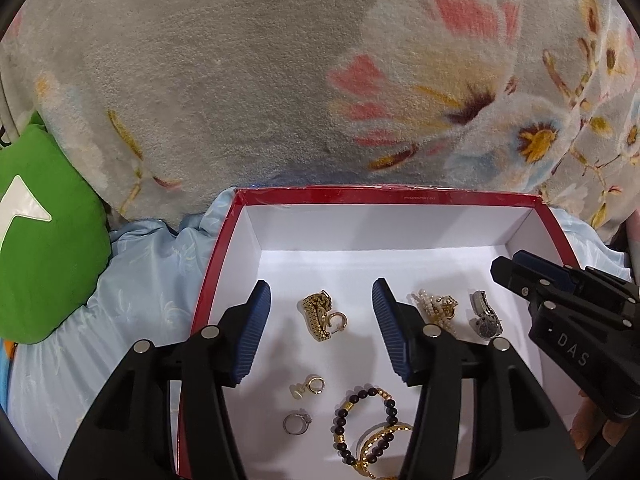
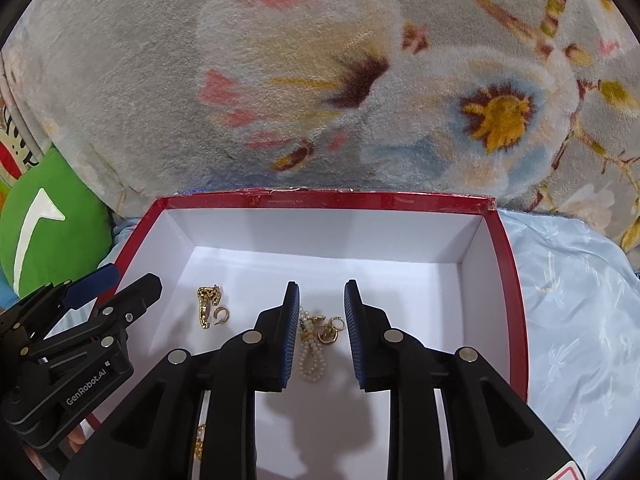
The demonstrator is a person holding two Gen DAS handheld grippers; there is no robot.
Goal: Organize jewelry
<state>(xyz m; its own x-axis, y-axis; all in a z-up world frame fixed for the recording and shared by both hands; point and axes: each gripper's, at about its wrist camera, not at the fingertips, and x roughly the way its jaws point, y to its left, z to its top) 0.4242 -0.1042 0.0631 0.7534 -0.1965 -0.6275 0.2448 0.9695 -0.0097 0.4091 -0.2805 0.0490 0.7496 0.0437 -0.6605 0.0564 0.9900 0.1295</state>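
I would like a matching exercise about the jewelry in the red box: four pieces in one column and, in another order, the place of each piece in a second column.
Seen from the left wrist camera.

Column 1
1. gold chain-link bracelet
2. small silver wristwatch
3. dark bead bracelet with gold beads
4. white pearl strand

Column 2
A. nearest the camera, lying over gold bangles
B. between the fingers of the open left hand-held gripper
C. farthest right, close to the right hand-held gripper
D. just right of the left hand-held gripper's right finger

Pairs: 1-B, 2-C, 3-A, 4-D
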